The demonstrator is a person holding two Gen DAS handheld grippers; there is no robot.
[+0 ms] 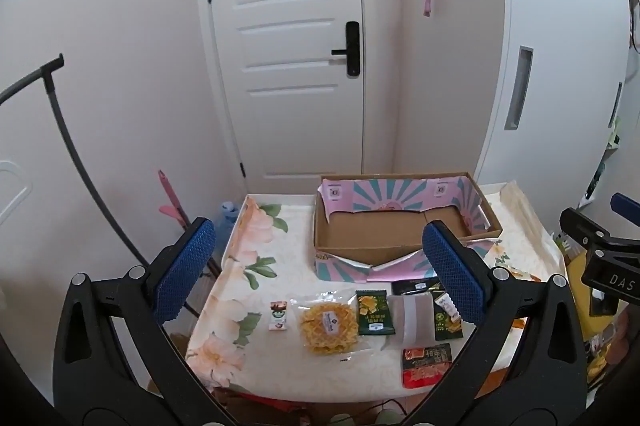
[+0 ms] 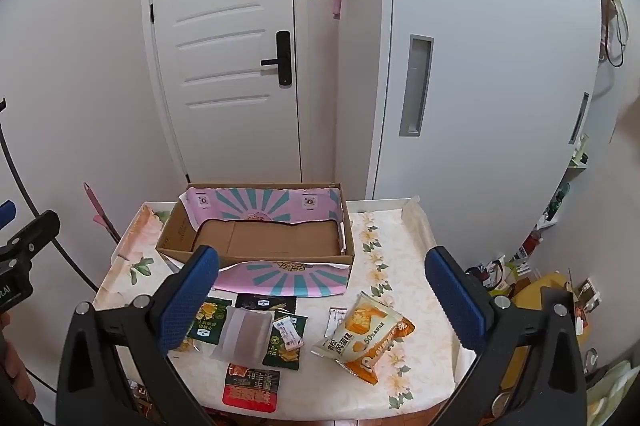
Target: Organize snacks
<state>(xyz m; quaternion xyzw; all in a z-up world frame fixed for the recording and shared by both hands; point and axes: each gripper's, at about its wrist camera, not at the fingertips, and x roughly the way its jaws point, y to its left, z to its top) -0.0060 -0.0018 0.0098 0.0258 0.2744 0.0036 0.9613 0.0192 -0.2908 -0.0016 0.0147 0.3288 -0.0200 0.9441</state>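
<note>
Snacks lie on the table (image 1: pixel 256 226), in front of the box (image 1: pixel 400 226). Left claw (image 1: pixel 320 278) and right claw (image 2: pixel 320 298) both hang wide open above them, holding nothing. A waffle (image 1: pixel 329 326) and a cake bag (image 2: pixel 366 336) lie near the front edge.

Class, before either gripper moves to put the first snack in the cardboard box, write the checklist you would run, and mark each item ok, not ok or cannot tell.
1. Left gripper open, holding nothing: ok.
2. Right gripper open, holding nothing: ok.
3. Cardboard box open at the top, floor bare: ok.
4. Snacks on the table in front of the box: ok.
5. Orange cake packet lying apart from the others: ok.
6. Grey pouch free of neighbours: not ok, it overlaps the green packets.
</note>
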